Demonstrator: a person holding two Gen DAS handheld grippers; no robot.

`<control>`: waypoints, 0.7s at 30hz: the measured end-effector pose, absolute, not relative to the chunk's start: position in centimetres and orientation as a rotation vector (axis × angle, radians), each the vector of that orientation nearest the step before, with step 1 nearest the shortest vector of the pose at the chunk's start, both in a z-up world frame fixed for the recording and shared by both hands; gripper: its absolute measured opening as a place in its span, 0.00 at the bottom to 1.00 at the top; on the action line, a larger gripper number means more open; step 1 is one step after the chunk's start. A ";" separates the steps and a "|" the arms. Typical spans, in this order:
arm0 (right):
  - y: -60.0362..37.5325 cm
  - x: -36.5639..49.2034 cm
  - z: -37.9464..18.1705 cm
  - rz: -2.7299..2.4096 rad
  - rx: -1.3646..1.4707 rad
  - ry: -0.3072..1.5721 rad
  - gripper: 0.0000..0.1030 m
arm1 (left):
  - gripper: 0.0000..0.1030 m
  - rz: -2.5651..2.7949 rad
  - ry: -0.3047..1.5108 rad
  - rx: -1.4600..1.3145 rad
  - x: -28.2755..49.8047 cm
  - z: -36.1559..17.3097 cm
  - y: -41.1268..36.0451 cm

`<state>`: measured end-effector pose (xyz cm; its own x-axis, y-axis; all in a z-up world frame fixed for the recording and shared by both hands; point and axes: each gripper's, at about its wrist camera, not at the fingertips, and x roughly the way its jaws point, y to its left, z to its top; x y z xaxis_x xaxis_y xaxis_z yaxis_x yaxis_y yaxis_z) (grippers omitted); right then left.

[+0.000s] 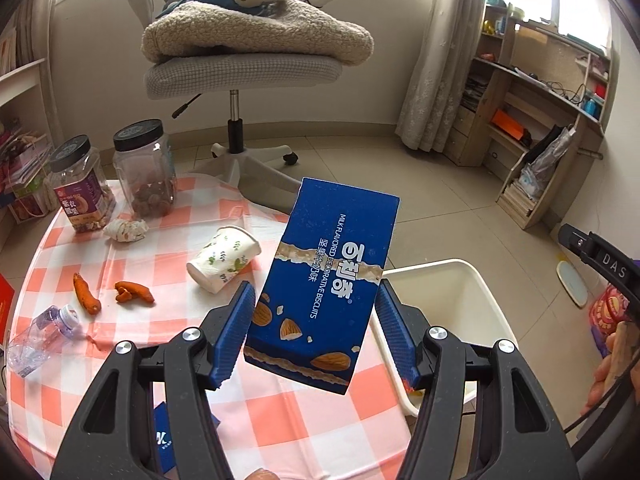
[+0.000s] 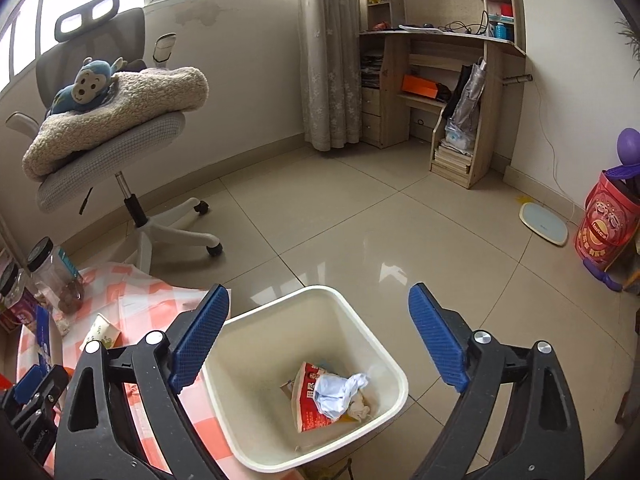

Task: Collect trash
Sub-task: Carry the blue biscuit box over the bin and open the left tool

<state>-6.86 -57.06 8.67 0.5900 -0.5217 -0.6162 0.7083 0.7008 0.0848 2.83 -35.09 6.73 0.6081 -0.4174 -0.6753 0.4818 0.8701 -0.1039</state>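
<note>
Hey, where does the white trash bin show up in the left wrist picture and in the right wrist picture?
Left wrist view: the white trash bin is at lower right, beside the checked table, partly hidden behind the blue biscuit box.
Right wrist view: the bin sits bottom centre, between the open gripper fingers, trash inside.
Shared landmark: the grey office chair carrying a blanket and toy monkey.

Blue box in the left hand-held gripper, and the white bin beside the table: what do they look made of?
Blue box: printed cardboard, by the look; crisp folded edges, flat faces, slightly glossy print with almond pictures. Bin: likely moulded plastic, cream-white, smooth with a soft sheen; thin walls and a rounded rolled rim. Neither can be confirmed by sight alone.
</note>
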 end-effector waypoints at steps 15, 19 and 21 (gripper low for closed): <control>-62.9 -12.5 8.3 -0.835 0.399 0.593 0.86 | 0.60 -0.678 0.778 0.209 -0.5 4.4 -44.2; -63.9 -13.5 8.1 -0.860 0.405 0.597 0.86 | 0.60 -0.715 0.781 0.219 -0.8 4.2 -46.1; -64.2 -13.9 7.9 -0.871 0.403 0.597 0.86 | 0.61 -0.737 0.780 0.231 -1.0 4.1 -47.0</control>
<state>-13.90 -64.16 7.94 0.4992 -0.5890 -0.6355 0.8051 0.5864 0.0889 -0.96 -47.03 4.14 0.4797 -0.5161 -0.7096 0.6788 0.7307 -0.0726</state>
